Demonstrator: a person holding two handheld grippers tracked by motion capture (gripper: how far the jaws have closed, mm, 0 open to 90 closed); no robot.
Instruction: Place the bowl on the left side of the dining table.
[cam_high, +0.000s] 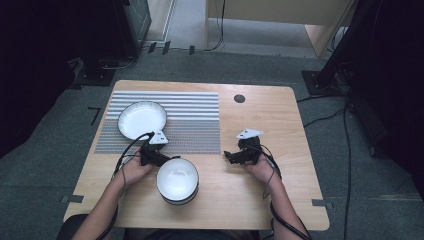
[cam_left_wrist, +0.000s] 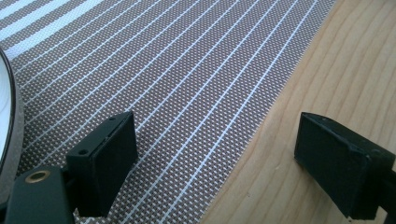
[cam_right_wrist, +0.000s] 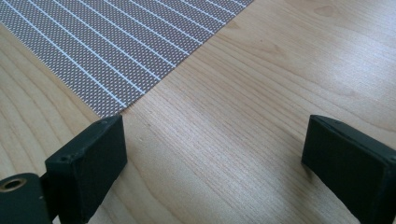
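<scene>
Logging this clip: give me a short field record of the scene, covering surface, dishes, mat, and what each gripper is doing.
surface: wooden table
mat: striped placemat, on the table's far left part
plate: white, dark-rimmed plate, on the placemat
bowls: stack of white bowls, on bare wood near the front edge
left gripper: jaws wide open, empty, between plate and bowls, over the placemat's edge
right gripper: jaws wide open, empty, over bare wood right of the placemat
</scene>
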